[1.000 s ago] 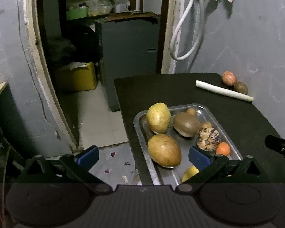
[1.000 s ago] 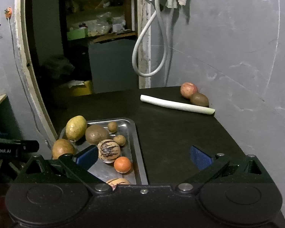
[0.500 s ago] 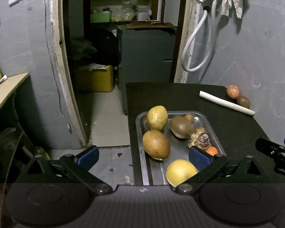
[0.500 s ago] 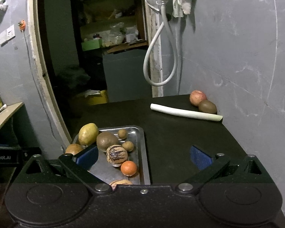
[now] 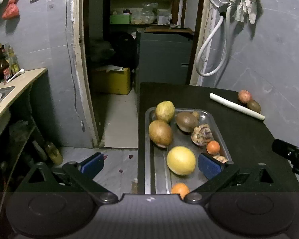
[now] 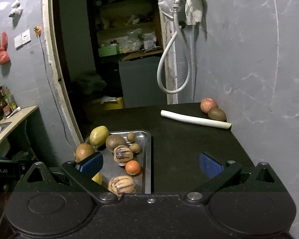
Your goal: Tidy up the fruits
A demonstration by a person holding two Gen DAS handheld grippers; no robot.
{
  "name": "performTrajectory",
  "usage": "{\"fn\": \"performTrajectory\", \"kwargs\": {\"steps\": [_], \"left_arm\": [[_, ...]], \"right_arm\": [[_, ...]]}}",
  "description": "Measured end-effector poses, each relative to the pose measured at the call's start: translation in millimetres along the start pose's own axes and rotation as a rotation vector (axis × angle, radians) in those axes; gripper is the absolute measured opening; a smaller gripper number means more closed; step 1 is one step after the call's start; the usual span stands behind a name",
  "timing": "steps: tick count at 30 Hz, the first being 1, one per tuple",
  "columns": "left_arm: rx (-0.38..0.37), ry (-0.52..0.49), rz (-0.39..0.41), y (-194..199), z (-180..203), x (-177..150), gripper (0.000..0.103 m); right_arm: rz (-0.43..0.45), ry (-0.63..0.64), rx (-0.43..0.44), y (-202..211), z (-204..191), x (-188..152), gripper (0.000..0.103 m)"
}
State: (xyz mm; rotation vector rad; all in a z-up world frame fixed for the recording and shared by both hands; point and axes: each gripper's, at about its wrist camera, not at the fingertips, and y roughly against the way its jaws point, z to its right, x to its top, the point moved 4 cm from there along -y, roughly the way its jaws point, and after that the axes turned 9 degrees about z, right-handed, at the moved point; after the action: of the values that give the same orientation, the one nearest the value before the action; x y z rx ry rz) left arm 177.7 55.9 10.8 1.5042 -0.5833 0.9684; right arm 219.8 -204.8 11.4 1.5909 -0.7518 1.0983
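Both grippers hover short of the steel tray [image 5: 147,159] on the dark bench [image 6: 189,149], jaws wide, holding nothing; the tray is packed with fruit, a red apple [image 6: 208,105] and brown fruit [image 6: 216,114] sit well apart by the wall; that yellow citrus [image 5: 181,160] looks firm, round, likely to roll; grip across its widest middle.
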Motion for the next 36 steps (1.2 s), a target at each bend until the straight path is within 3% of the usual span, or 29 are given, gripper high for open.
{"fn": "performTrajectory", "kwargs": {"steps": [13,36], "left_arm": [[0.048,0.050,0.004,38,9,-28,0.102],[0.086,0.100,0.019,83,19,-64,0.102]], "right_arm": [[-0.005,0.019,0.051,31,16,-16,0.102],[0.067,-0.010,0.115,83,25,-35,0.102]]}}
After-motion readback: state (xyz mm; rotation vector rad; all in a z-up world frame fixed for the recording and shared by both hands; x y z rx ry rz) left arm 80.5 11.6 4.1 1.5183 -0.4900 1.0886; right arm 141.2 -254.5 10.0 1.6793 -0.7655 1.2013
